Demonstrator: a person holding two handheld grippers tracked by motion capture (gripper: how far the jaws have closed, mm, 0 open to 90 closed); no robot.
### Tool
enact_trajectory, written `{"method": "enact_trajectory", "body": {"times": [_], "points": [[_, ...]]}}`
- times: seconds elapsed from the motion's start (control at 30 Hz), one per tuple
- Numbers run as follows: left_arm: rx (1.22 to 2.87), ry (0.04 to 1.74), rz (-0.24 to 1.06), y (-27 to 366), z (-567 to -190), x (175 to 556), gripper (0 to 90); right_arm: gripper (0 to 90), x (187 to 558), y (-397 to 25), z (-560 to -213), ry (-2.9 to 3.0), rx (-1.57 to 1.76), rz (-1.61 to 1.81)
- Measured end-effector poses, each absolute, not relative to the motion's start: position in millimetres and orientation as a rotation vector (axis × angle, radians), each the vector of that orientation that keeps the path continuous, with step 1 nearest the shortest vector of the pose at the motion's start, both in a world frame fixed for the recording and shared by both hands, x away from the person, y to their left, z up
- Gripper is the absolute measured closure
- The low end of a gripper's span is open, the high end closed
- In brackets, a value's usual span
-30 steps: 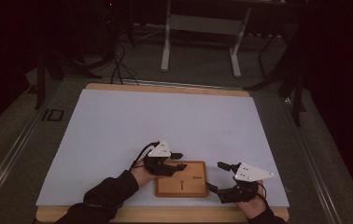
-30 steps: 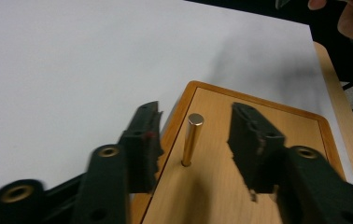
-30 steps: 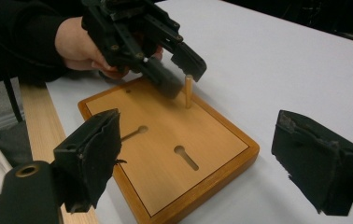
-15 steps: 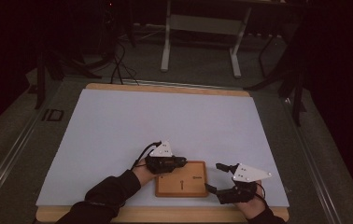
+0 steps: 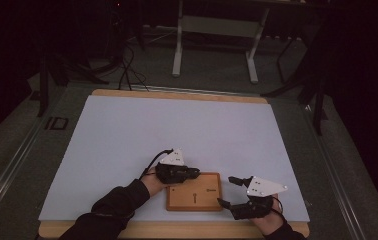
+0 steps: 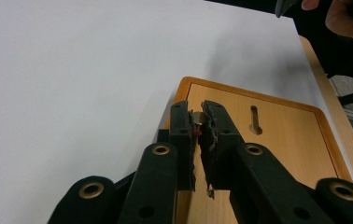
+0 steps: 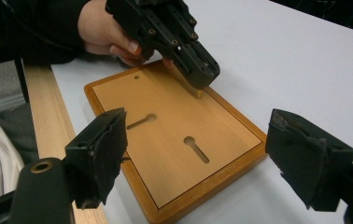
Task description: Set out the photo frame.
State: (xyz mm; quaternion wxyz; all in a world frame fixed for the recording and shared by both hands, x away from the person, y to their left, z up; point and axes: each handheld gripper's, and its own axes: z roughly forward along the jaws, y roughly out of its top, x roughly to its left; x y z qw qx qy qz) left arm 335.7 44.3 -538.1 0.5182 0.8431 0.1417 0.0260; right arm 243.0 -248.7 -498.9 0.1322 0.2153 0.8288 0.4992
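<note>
Fingers of the left gripper (image 6: 198,122) are pinched nearly together around a small brass-coloured peg (image 6: 201,116), whose lower end meets the surface of a wooden board (image 6: 282,140); the right gripper view shows the same peg (image 7: 199,93) poking out below that gripper's (image 7: 201,78) tip and touching the board (image 7: 174,140) near its far edge. Fingers of the right gripper (image 7: 212,163) are spread wide and hold nothing, their worn black pads (image 7: 102,151) flanking the near corner of the board without touching it. Two keyhole-shaped slots (image 7: 195,149) are cut into the board's face, and a small round hole sits near one corner. From the high view, the left gripper (image 5: 189,172) sits at the board's (image 5: 194,192) far left corner, while the right gripper (image 5: 229,192) is just beside its right edge. The board lies flat on a white sheet (image 5: 177,135) covering the wooden worktop (image 5: 177,94), close to the person's edge. A dark sleeve (image 5: 112,207) leads to the left hand.
</note>
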Motion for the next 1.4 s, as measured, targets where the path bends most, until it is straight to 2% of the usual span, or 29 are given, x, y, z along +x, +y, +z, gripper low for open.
{"method": "enact_trajectory", "body": {"times": [0.2,0.77,1.23,1.4], "points": [[2.034,0.33,0.023,45,-537,340,83.5,23.2,238,-244,-496,2.418,0.551,1.394],[2.034,0.344,-0.091,46,-536,354,83.6,23.2,214,-225,-493,2.438,0.306,1.095],[2.018,0.375,-0.154,47,-537,360,83.5,24.9,194,-219,-506,2.385,0.153,0.834],[2.026,0.376,-0.166,47,-536,362,83.6,33.8,188,-213,-513,2.329,0.05,0.776]]}}
